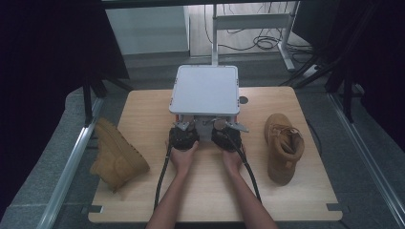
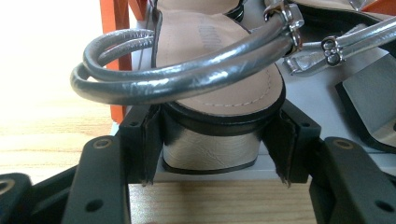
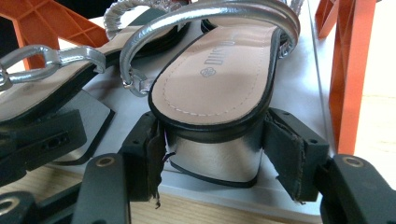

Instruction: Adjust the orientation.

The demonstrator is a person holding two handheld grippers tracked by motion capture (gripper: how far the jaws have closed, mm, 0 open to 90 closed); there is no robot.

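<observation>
Item: two silver sandals on the rack's lower shelf. Left tongs [image 2: 212, 144] are clamping one heel [image 2: 210, 150]; right tongs [image 3: 215, 156] are clamping the other [image 3: 215, 156]. Risk: straps [image 2: 177, 77] snagging while sliding out; glossy heels slipping.

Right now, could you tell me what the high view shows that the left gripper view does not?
The high view alone shows two tan boots, one lying at the table's left edge and one standing at its right, plus the grey shelf top and both hands. The left gripper view alone shows a silver sandal with its block heel between the left gripper jaws, pads at the heel's sides, and silver straps. Both share the wooden table and the left gripper.
</observation>
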